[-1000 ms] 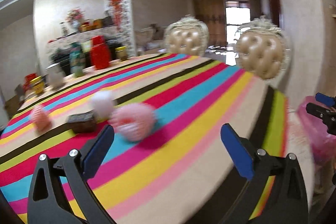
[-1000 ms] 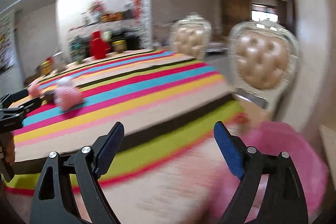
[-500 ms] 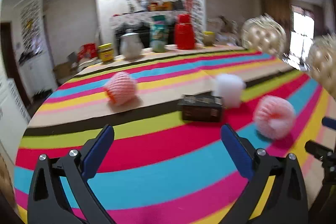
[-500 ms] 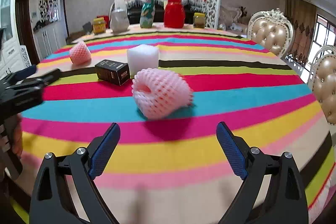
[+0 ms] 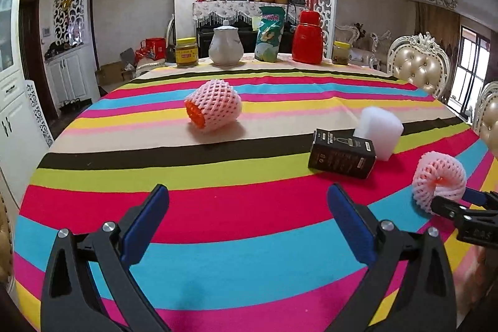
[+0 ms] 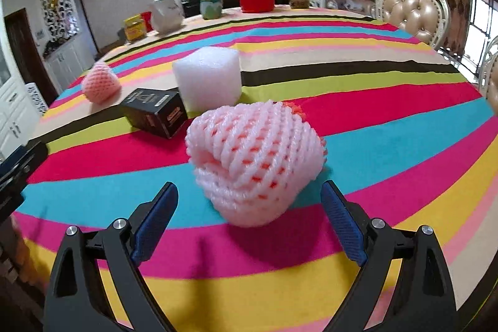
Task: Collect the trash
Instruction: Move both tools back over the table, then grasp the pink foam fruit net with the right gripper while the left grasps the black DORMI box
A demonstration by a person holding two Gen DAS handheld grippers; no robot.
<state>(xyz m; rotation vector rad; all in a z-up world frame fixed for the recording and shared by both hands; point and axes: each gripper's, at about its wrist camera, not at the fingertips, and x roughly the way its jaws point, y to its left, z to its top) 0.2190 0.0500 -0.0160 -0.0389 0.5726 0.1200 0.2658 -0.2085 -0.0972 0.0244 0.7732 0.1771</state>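
Facing the striped table [image 6: 389, 101], the right gripper [image 6: 249, 207] holds its fingers spread wide with nothing pinched, and the nearest piece of trash, a pink foam net [image 6: 255, 164], lies on the cloth just ahead of the gap between them. A likely slip, judging from this, is that the net is light and springy: fingers closing off-centre could squash it sideways or flick it away across the smooth cloth instead of trapping it. Just behind it sit a black box [image 6: 155, 111] and a white foam block [image 6: 208, 80], so a push forward might shunt the net into them and scatter the group. Fingertips coming down too low could also snag the tablecloth. The left gripper [image 5: 249, 223] also has its fingers spread and empty, over bare cloth, with a second foam net [image 5: 214, 108] well ahead of it. In the left wrist view the right gripper's tips sit beside the near net, so two hands converging there could collide.
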